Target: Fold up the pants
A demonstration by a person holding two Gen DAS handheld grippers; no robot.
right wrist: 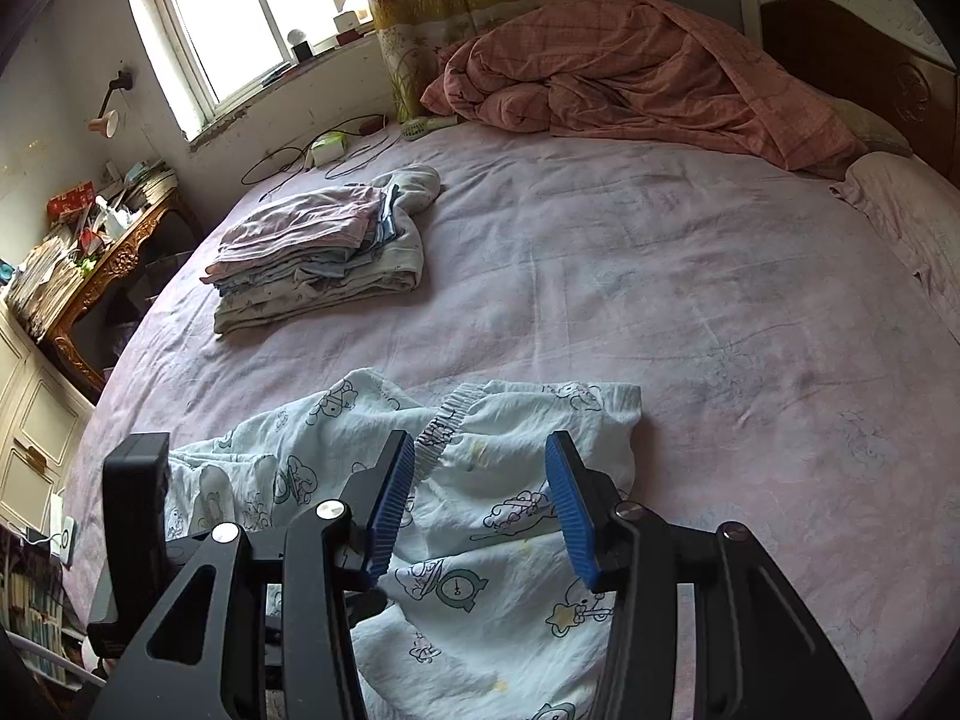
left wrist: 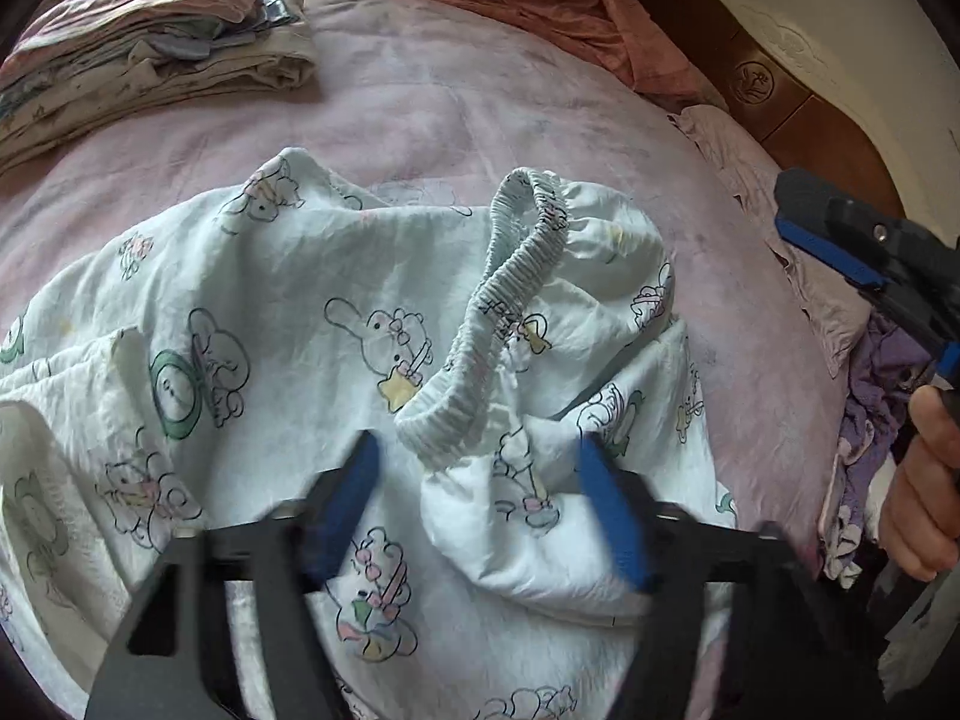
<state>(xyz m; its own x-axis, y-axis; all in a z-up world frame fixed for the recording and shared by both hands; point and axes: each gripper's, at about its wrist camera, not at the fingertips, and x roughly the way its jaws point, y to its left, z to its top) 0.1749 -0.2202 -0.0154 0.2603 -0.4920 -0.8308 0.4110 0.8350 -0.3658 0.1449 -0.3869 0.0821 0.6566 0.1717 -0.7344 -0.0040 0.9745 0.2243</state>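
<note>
Both pairs of jaws stand wide apart and grip nothing. The left gripper (left wrist: 480,480) hangs low over the pants (left wrist: 312,324), its blue pads either side of the near end of the waistband (left wrist: 510,294), which looks like a line-up for pinching that elastic edge. The right gripper (right wrist: 480,480) hovers further back, also pointed at the rumpled garment.

The pants, pale with cartoon rabbits, lie crumpled and not yet folded on the pink bed sheet (left wrist: 480,120), filling the lower middle of both frames. The waistband is twisted and partly stood up, so I judge it needs pulling flat first.

The left view shows the waistband's curl close up, plus the person's hand (left wrist: 918,480) on the right gripper at the right edge and purple clothes (left wrist: 870,420) beneath it. The right view shows the room instead: a stack of folded clothes (right wrist: 318,252) at centre left, a pink quilt (right wrist: 648,72) heaped at the top and a window (right wrist: 252,18) at upper left.
</note>
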